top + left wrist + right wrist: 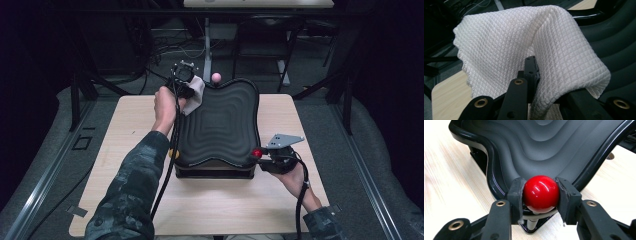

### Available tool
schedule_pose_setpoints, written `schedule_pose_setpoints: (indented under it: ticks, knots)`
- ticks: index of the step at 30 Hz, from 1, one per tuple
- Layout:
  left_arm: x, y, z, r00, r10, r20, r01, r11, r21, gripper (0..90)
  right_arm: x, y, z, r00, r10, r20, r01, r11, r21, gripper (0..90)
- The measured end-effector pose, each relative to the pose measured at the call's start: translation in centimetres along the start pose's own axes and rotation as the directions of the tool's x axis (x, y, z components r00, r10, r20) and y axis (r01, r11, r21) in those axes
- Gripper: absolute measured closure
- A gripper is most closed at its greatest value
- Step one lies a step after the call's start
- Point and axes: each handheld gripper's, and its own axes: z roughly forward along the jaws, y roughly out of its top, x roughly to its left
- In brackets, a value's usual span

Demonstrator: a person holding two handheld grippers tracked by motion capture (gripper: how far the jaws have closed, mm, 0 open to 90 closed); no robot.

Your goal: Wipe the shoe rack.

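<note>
On the table [125, 150] sits a black ridged tray [220, 125]. At the tray's far left corner, the left gripper [192, 95] pinches a white cloth [524, 45]; at its near right corner, the right gripper [541, 195] clamps a red ball [541, 193].

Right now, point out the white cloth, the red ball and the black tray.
white cloth [506, 42], left gripper view, on its draped upper face.
red ball [541, 193], right gripper view, on its shiny front.
black tray [220, 122], high view, on its ridged middle.
</note>
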Motion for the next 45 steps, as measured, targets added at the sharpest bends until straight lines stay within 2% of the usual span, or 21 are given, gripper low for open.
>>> schedule_pose_setpoints:
  ticks: [5,7,9,17,25,29,39,45]
  knots:
    - [-0.6,-0.5,0.0,0.9993,0.024,0.029,-0.024,0.9997,0.0,82.6,0.0,0.0,0.0,1.0,0.001,0.002,-0.001,1.0,0.0,59.8]
    - [-0.9,-0.8,-0.1,0.9977,0.021,0.064,-0.021,0.9998,-0.002,82.7,0.0,0.0,0.0,1.0,0.001,0.008,-0.001,1.0,0.003,59.8]
    - [-1.2,-1.3,-0.2,0.9975,0.044,0.056,-0.044,0.999,-0.008,82.8,0.0,0.0,0.0,1.0,0.0,0.008,0.0,1.0,0.003,59.8]
    - [-1.8,-3.2,-0.6,0.9942,0.044,0.097,-0.042,0.9988,-0.024,82.8,0.1,0.0,0.0,0.9999,0.002,0.01,-0.002,1.0,0.003,59.8]
    - [-3.8,-5.6,-1.1,0.9861,0.076,0.148,-0.073,0.997,-0.027,83.1,0.1,0.0,0.0,0.9999,0.002,0.011,-0.002,1.0,0.002,59.8]
    - [-4.7,-6.7,-1.4,0.9842,0.094,0.15,-0.091,0.9955,-0.026,83.1,0.1,0.0,0.0,0.9999,0.003,0.011,-0.003,1.0,0.002,59.8]
    - [-5.9,-8.8,-2.0,0.9823,0.08,0.169,-0.078,0.9968,-0.019,83.0,0.1,0.0,0.0,1.0,0.003,0.008,-0.003,1.0,0.003,59.8]
    - [-7.0,-9.8,-2.2,0.9752,0.109,0.193,-0.108,0.9941,-0.013,83.0,0.1,0.0,0.0,1.0,0.003,0.008,-0.003,1.0,0.003,59.8]
